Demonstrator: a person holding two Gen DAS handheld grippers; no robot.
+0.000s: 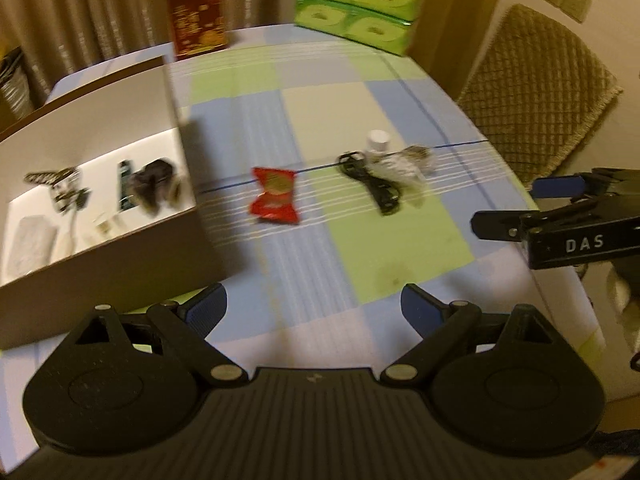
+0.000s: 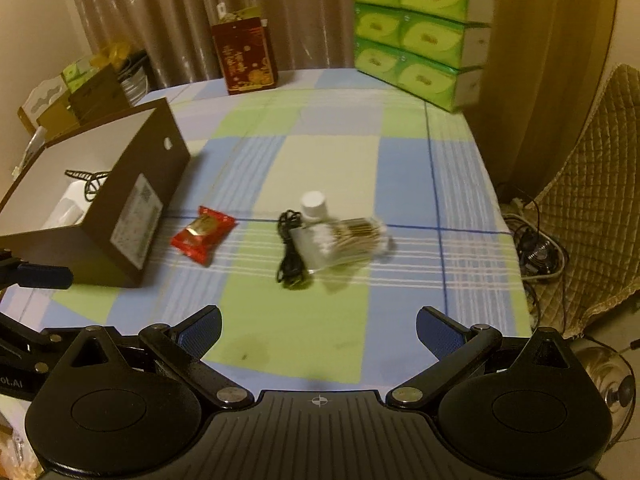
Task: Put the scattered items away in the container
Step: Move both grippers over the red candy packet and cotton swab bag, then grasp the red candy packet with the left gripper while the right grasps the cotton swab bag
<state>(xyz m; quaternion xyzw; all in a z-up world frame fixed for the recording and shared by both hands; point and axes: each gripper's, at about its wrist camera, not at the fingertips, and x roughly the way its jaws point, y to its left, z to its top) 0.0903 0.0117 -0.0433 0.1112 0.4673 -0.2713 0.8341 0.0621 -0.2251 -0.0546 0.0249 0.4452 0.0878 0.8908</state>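
Both hand-held grippers, left [image 1: 314,304] and right [image 2: 319,326], hover spread and empty at the lower frame. The brown cardboard box [image 2: 132,216] sits left. Mid-counter lie a red snack packet [image 2: 203,234], black cable [image 2: 292,248], white-capped bottle [image 2: 314,206] and cotton-swab pack [image 2: 348,240], awaiting pickup.

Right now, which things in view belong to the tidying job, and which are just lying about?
Job:
- brown box, the container, some items already inside
- red snack packet
- black cable
- white-capped bottle
- cotton swab pack
- left gripper and right gripper, both open and empty

Lying about:
- green tissue packs
- red gift bag
- quilted chair
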